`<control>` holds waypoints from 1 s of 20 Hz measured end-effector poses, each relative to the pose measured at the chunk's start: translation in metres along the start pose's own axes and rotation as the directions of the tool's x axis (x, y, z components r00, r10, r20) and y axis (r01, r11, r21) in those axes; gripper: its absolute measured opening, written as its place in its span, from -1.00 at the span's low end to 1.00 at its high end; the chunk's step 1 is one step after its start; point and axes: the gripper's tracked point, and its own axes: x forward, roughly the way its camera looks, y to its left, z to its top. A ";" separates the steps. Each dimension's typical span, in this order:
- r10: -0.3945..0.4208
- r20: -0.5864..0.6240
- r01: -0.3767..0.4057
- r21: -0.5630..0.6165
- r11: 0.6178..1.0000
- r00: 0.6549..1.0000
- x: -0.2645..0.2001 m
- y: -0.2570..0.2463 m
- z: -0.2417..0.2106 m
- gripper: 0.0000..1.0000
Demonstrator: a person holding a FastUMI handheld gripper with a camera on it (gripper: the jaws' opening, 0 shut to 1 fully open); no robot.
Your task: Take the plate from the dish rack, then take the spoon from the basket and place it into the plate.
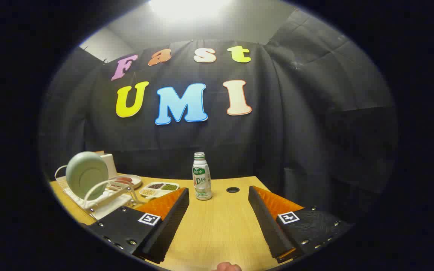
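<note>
I had the gripper hovering over the pale wooden tabletop, its two fingers spread wide apart with nothing between them but bare wood. At the lower left of the frame, beyond and to the left of the left finger, stood the white wire dish rack, and in it the round pale green plate was propped upright on its edge, leaning slightly, its face turned towards me. Just behind the rack lay an oval white dish holding something reddish, and beside that a small white divided tray of beans or seeds. I could not pick out a basket or a spoon among those things; they were too small to tell. Near the middle of the frame, just ahead of the fingertips, a white plastic drink bottle with a green label stood upright, and to its right was a dark round hole in the tabletop.

I judged the first step, taking the plate, had not yet begun. The next move called for swinging left towards the rack, keeping the fingers parted, and lining them up across the plate's upper rim so one finger passed each side of it, without snagging the rack's wire loops.
</note>
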 end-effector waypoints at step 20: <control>-0.115 0.074 0.121 -0.080 0.989 0.991 -0.040 0.138 0.193 0.95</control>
